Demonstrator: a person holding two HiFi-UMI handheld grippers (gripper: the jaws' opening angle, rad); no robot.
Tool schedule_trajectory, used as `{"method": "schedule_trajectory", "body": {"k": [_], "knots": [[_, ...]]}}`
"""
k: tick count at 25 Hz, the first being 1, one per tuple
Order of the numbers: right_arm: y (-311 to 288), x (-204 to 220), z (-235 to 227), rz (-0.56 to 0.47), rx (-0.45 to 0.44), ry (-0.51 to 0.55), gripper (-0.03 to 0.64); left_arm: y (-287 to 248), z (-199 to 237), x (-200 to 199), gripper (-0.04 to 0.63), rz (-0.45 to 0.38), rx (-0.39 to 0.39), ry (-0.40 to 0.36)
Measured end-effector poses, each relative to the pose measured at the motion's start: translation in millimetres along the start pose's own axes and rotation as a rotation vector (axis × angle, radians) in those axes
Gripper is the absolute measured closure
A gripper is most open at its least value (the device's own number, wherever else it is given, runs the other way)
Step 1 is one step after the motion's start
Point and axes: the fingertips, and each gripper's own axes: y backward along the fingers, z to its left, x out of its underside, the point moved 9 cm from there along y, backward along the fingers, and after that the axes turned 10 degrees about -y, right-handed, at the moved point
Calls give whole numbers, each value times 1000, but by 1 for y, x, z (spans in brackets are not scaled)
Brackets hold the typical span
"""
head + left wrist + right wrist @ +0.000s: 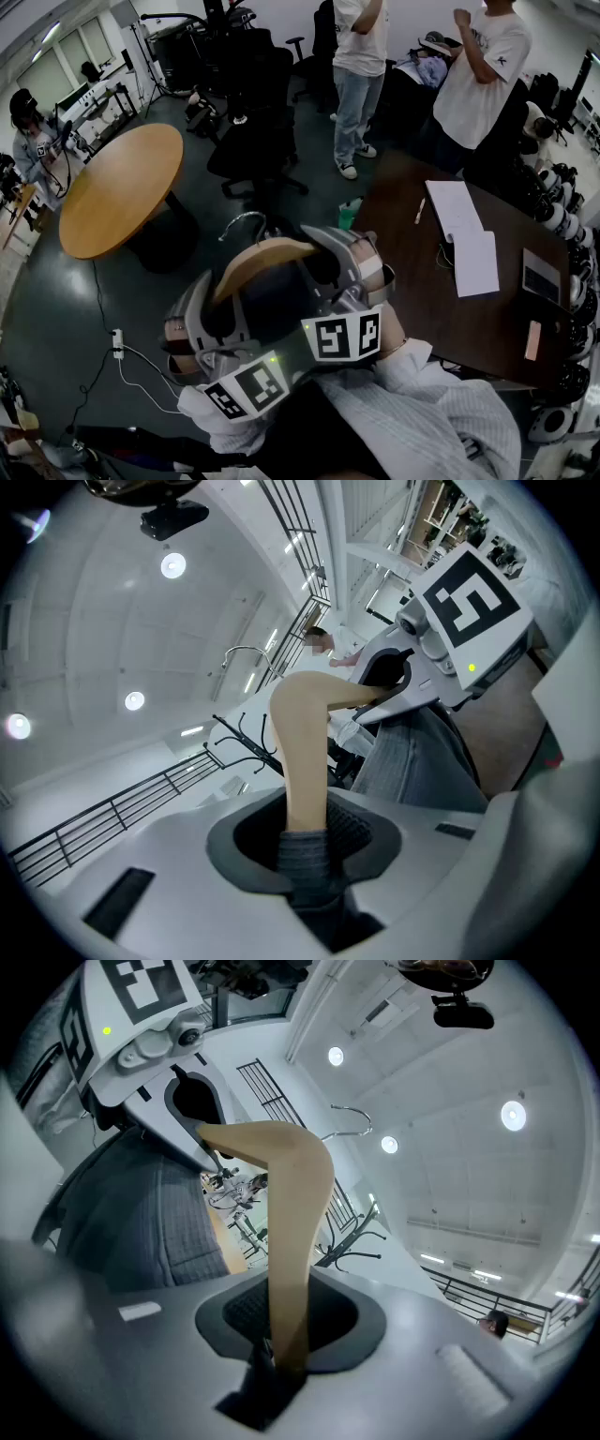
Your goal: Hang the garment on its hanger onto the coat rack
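A wooden hanger (265, 257) with a metal hook (242, 223) carries a dark grey garment (272, 314), held up in front of me. My left gripper (217, 298) is shut on the hanger's left arm (305, 752), with garment fabric (305, 866) bunched at the pads. My right gripper (361, 274) is shut on the right arm (292, 1241). Both gripper views point upward at the ceiling. A black coat rack (246, 741) stands in the distance, and its hooks (354, 1241) also show in the right gripper view. The hook (352, 1115) points up.
A round wooden table (122, 187) stands at the left, black office chairs (253, 141) ahead. A dark table (412, 281) with papers (464, 234) is at the right, a green bottle (349, 214) by its corner. Two people (361, 56) stand behind. A power strip (117, 342) lies on the floor.
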Motion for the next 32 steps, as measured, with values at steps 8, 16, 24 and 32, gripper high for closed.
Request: {"method": "schedule_trajectory", "body": {"k": [8, 16, 24, 32], "knots": [[-3, 10, -6, 3, 1, -13, 546, -10, -5, -6, 511, -2, 6, -10], [-2, 16, -6, -27, -23, -13, 541, -7, -12, -8, 511, 24, -7, -1], [-37, 9, 15, -24, -26, 3, 538, -26, -3, 30, 511, 18, -2, 25], [-121, -25, 55, 49, 104, 48, 537, -89, 44, 117, 511, -116, 43, 36]]}}
